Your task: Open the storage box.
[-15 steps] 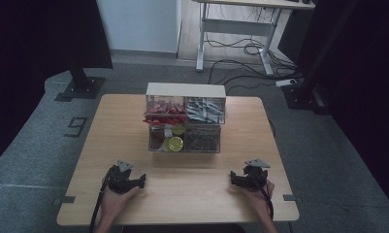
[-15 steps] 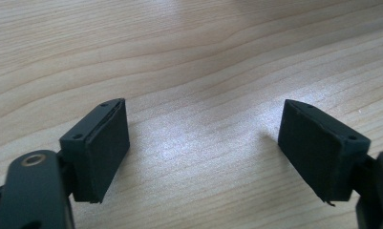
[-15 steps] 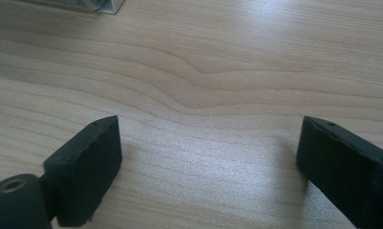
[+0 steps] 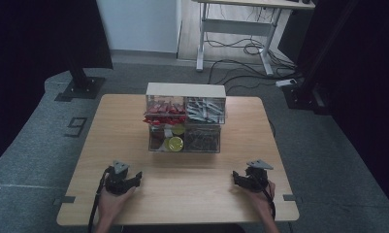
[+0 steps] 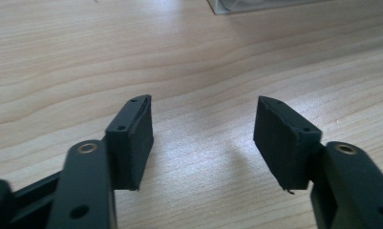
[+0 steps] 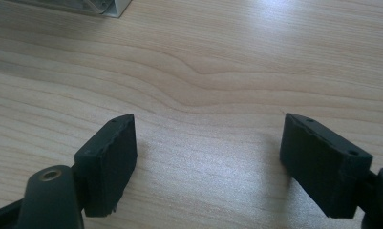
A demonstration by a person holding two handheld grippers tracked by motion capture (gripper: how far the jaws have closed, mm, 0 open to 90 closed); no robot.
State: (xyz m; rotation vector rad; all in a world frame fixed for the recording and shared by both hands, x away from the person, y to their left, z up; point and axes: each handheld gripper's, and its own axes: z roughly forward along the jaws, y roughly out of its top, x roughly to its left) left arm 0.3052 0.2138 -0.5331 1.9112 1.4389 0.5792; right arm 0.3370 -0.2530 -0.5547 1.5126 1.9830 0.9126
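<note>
At table edge: I rest both grippers, left gripper (image 4: 134, 178) and right gripper (image 4: 238, 177).
Jaws: both apart, empty.
Progress: drawer box (image 4: 185, 124) untouched, all work left.

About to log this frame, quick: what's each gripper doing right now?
Left gripper: open, nothing between the jaws, just above the table.
Right gripper: open, holding nothing, over bare wood.

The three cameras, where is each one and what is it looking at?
High view: sits above the near side, looks forward and down on the table; hands with left gripper and right gripper show.
Left gripper view: rides that gripper, looks over bare wood between open jaws.
Right gripper view: the same for its gripper.
Both gripper views share a corner of the clear organizer.
</note>
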